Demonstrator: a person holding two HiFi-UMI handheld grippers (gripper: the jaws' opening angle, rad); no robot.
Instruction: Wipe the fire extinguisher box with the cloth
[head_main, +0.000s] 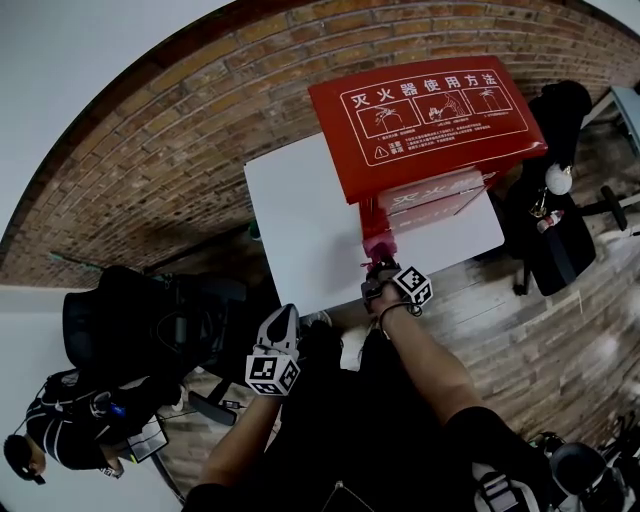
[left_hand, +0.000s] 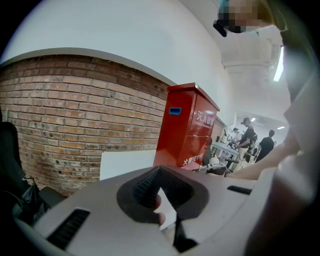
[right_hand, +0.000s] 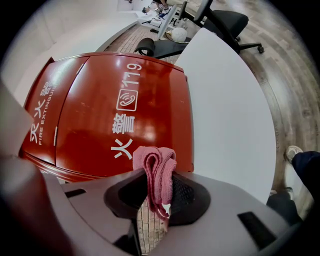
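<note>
Pink cloth (right_hand: 158, 161) likely soft, light, bunched; pinched at folded middle between right gripper (right_hand: 159, 181) jaws. Fire extinguisher box (right_hand: 115, 100) probably rigid, slick, heavy; no hold needed. Left gripper (left_hand: 159, 174) jaws closed, empty.

Head view: overhead, facing steeply down, taking in the whole fire extinguisher box (head_main: 425, 120) on the white table (head_main: 300, 230). Left gripper view: low, off the table's near edge, facing the box and the brick wall (left_hand: 75, 105). Right gripper view: close to the box's front. All three views share the box and table.
</note>
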